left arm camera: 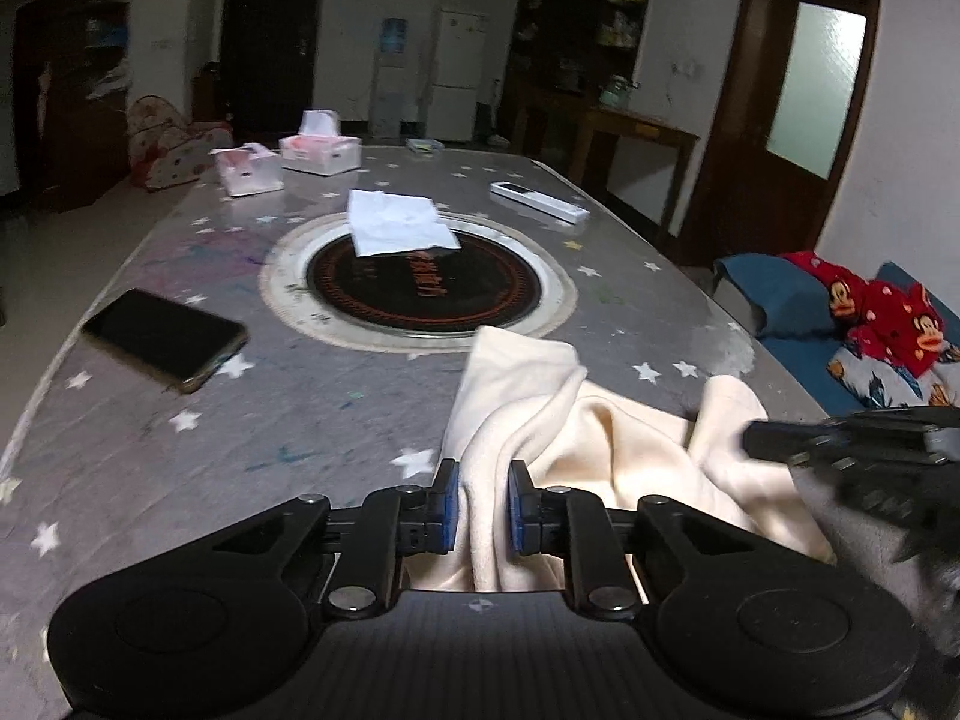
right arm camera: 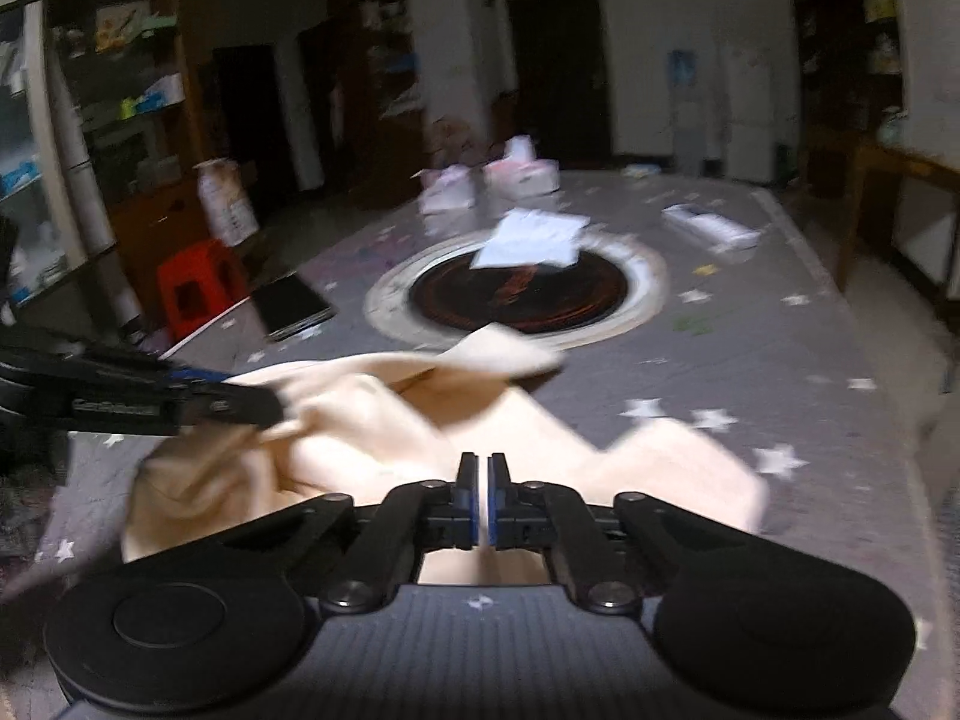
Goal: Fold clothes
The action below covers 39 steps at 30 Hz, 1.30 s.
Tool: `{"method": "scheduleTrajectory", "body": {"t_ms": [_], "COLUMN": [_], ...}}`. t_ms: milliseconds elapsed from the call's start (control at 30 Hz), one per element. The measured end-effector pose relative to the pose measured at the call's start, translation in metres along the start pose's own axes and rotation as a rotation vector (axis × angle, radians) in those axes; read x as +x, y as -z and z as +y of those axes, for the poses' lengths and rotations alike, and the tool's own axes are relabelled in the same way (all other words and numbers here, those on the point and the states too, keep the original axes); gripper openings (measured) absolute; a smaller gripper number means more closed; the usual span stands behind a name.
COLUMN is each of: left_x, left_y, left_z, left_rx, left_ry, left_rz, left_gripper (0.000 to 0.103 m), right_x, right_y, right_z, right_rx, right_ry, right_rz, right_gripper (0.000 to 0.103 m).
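Note:
A cream garment (left arm camera: 600, 420) lies crumpled on the near part of a grey star-patterned table (left arm camera: 288, 420). My left gripper (left arm camera: 483, 501) is shut on a fold of it, which fills the gap between the blue pads. In the right wrist view, the left gripper (right arm camera: 270, 405) comes in from the left onto the bunched garment (right arm camera: 360, 420). My right gripper (right arm camera: 483, 495) has its pads together, with cloth lying under and behind the fingers. I cannot tell whether an edge is pinched. The right gripper's tip (left arm camera: 756, 438) shows over the garment's right side.
A dark phone (left arm camera: 165, 339) lies at the left. A round black hotplate (left arm camera: 420, 282) sits mid-table with a white folded sheet (left arm camera: 399, 222) on it. Tissue boxes (left arm camera: 321, 150) and a white remote (left arm camera: 537, 201) are farther back. A red cloth (left arm camera: 876, 312) lies on a blue seat to the right.

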<state>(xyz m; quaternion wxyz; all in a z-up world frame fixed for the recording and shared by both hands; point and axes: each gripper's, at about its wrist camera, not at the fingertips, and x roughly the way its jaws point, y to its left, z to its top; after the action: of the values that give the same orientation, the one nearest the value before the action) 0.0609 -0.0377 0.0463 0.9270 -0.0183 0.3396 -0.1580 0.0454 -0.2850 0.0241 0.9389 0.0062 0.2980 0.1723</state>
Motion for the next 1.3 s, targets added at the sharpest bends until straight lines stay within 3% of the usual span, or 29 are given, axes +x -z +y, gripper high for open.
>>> {"method": "scheduleTrajectory", "body": {"t_ms": [100,267,300,367,400,433,633,700,733,800,833,967,1300], "left_x": [-0.011,-0.030,-0.034,-0.042,-0.046,-0.049,-0.055,-0.055,-0.055,-0.055,-0.056,-0.056,-0.040], "left_y": [0.009,0.019,0.022,0.028,0.031,0.034,0.049,0.051,0.051,0.050,0.050,0.046,0.035], "left_z": [0.006,-0.001,-0.001,-0.001,0.001,0.002,0.013,0.014,0.014,0.014,0.014,0.010,-0.020], "left_rx": [-0.029,-0.035,-0.040,-0.050,-0.056,-0.063,-0.110,-0.114,-0.113,-0.108,-0.106,-0.093,-0.007], "left_ry": [0.014,0.032,0.032,0.030,0.029,0.027,0.022,0.016,0.014,0.011,0.009,0.012,0.073], "left_rz": [-0.003,-0.028,-0.031,-0.036,-0.035,-0.034,-0.016,-0.011,-0.014,-0.018,-0.021,-0.031,-0.044], "left_gripper": [0.018,0.018,0.018,0.018,0.018,0.018,0.022,0.026,0.028,0.047,0.050,0.070,0.069], "right_x": [-0.022,-0.027,-0.025,-0.018,-0.014,-0.009,0.026,0.032,0.034,0.038,0.040,0.017,-0.055], "right_y": [0.005,0.008,0.007,0.006,0.005,0.004,0.000,0.001,0.002,0.003,0.004,0.004,0.005], "right_z": [-0.009,0.002,0.008,0.019,0.024,0.029,0.063,0.068,0.071,0.076,0.078,0.067,0.022], "right_rx": [0.027,0.019,0.008,-0.014,-0.026,-0.046,-0.183,-0.208,-0.218,-0.239,-0.250,-0.224,-0.098], "right_ry": [0.027,-0.043,-0.061,-0.095,-0.111,-0.126,-0.194,-0.195,-0.194,-0.193,-0.193,-0.141,0.059], "right_rz": [-0.022,-0.014,-0.012,-0.008,-0.008,-0.003,0.047,0.061,0.068,0.082,0.089,0.025,-0.128], "right_gripper": [0.001,0.008,0.010,0.025,0.037,0.041,0.046,0.044,0.035,0.014,0.009,0.006,0.006]}}
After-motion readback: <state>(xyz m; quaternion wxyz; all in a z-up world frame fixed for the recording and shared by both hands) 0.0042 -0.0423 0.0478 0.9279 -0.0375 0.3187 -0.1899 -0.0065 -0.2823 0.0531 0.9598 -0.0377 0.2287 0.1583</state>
